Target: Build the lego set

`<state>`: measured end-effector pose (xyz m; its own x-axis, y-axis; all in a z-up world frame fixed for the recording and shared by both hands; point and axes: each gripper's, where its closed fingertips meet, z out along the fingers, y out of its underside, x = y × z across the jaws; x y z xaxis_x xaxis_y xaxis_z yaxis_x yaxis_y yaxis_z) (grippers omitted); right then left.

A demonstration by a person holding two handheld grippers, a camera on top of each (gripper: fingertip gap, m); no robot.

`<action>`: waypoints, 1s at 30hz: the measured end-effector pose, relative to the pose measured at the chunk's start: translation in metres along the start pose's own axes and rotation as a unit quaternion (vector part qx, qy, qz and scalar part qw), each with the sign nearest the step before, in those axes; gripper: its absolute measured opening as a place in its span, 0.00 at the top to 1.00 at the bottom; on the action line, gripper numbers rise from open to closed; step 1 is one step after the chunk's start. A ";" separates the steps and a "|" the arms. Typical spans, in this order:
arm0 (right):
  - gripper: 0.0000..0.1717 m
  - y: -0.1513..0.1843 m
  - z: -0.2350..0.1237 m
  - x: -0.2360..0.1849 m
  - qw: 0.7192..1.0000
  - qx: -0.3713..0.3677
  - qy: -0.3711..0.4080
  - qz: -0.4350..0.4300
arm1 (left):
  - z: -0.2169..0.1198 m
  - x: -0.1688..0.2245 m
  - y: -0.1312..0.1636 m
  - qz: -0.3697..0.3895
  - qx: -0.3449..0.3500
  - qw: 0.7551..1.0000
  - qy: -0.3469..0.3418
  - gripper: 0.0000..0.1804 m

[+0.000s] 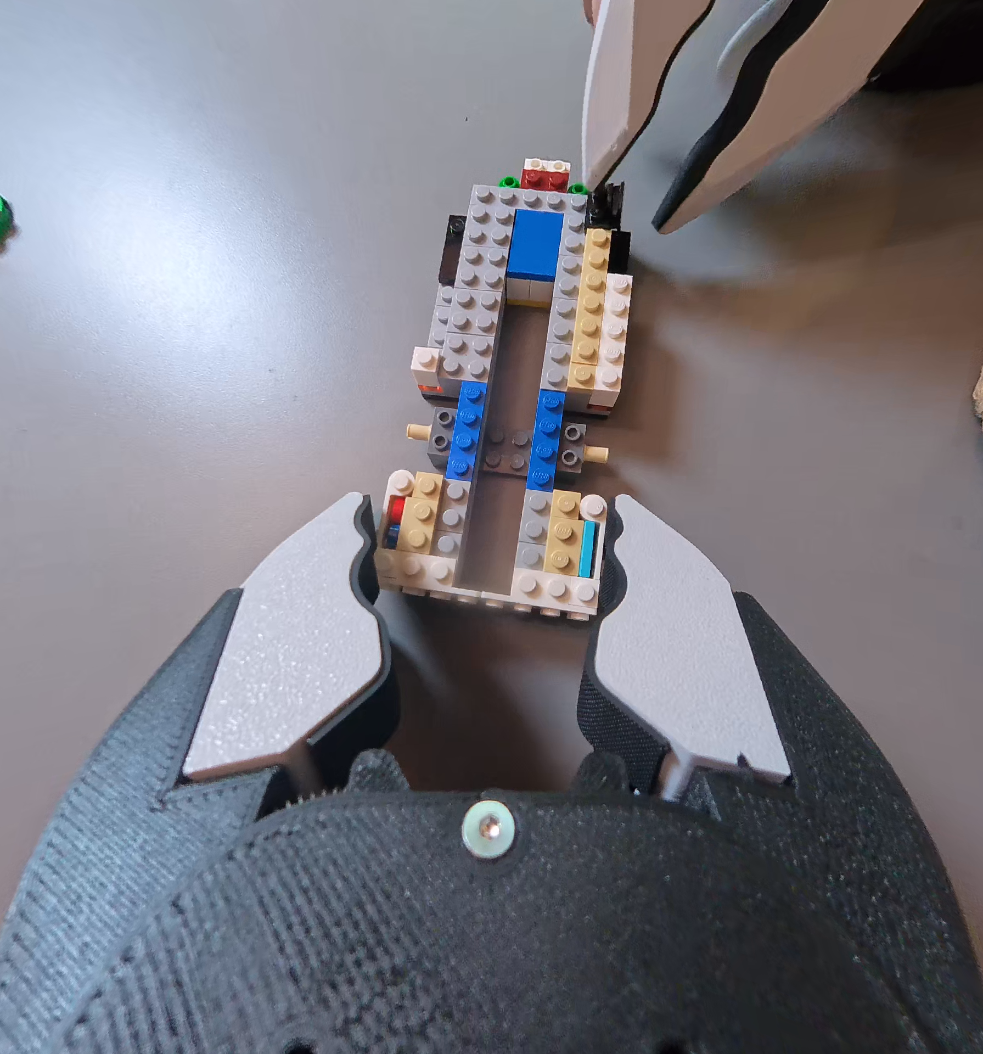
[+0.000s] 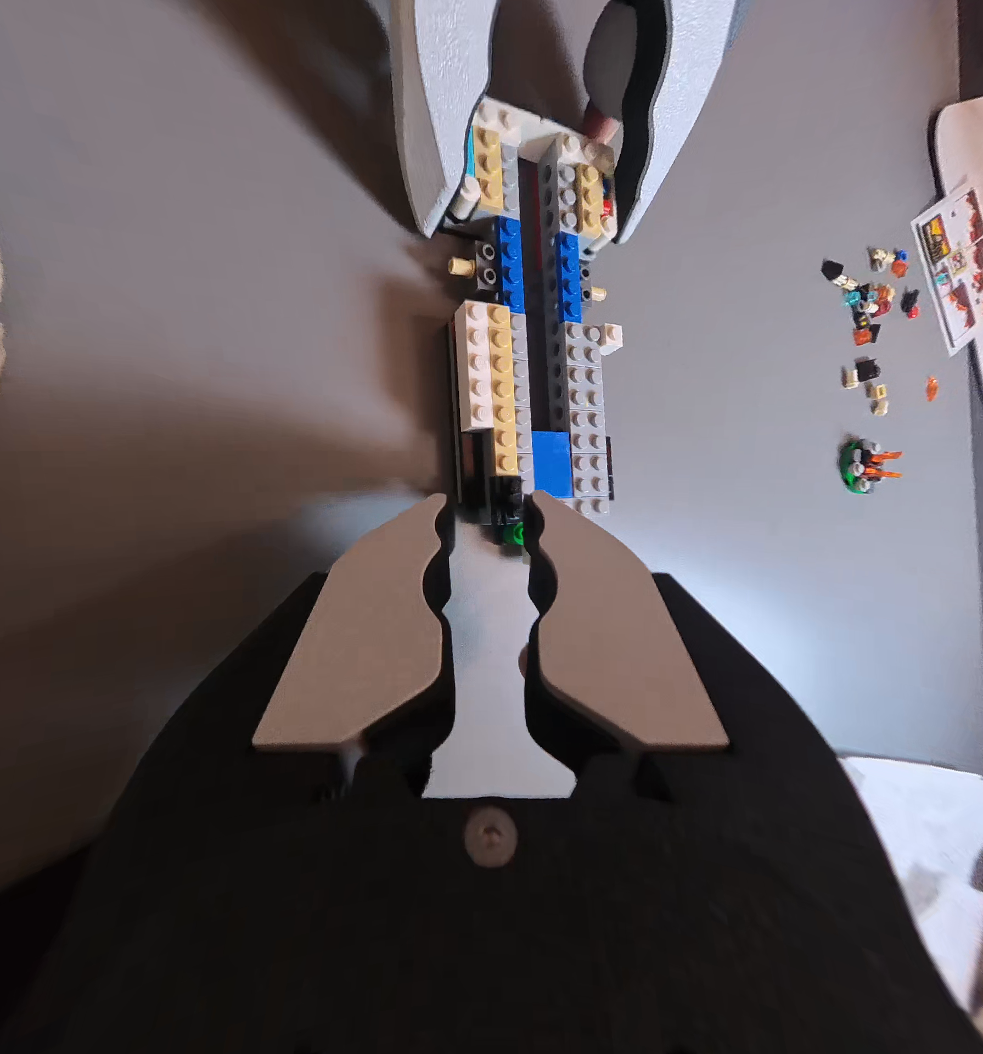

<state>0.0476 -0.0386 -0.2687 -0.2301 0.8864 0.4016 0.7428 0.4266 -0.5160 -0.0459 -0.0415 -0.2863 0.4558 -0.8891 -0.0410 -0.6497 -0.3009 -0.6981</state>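
Long brick model (image 1: 526,388) flat on grey tabletop (image 1: 192,399), partly built: studded grey, blue, tan and white rows, central channel open. Left gripper (image 1: 492,547) jaws clamped across its near white end. Right gripper (image 2: 489,513) jaws parted around small black piece (image 2: 509,502) at far corner, one pad close, no squeeze evident. Loose bricks (image 2: 871,319) and leaflet (image 2: 959,268) aside. No containers seen.

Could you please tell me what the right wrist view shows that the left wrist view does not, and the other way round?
Only the right wrist view shows the loose small pieces and a printed booklet on the table. Only the left wrist view shows the dark red and white bricks at the model's far end. Both show the long brick model, the left gripper clamping one end, and the right gripper open around a small black piece.
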 end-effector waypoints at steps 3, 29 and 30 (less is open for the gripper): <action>0.89 -0.008 -0.004 -0.001 0.996 0.029 -0.039 0.071 | 0.000 0.000 0.000 0.001 0.001 1.000 0.001 0.57; 0.99 -0.002 0.004 0.004 0.966 -0.066 -0.178 0.174 | 0.000 0.001 0.000 0.002 0.004 1.000 0.002 0.58; 0.99 -0.002 0.005 0.004 0.967 -0.068 -0.177 0.168 | 0.000 0.002 0.000 0.003 0.005 1.000 0.004 0.58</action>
<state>0.0421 -0.0353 -0.2695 -0.1439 0.9872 -0.0682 0.8838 0.0972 -0.4577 -0.0447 -0.0432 -0.2862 0.4472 -0.8935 -0.0398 -0.6464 -0.2921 -0.7048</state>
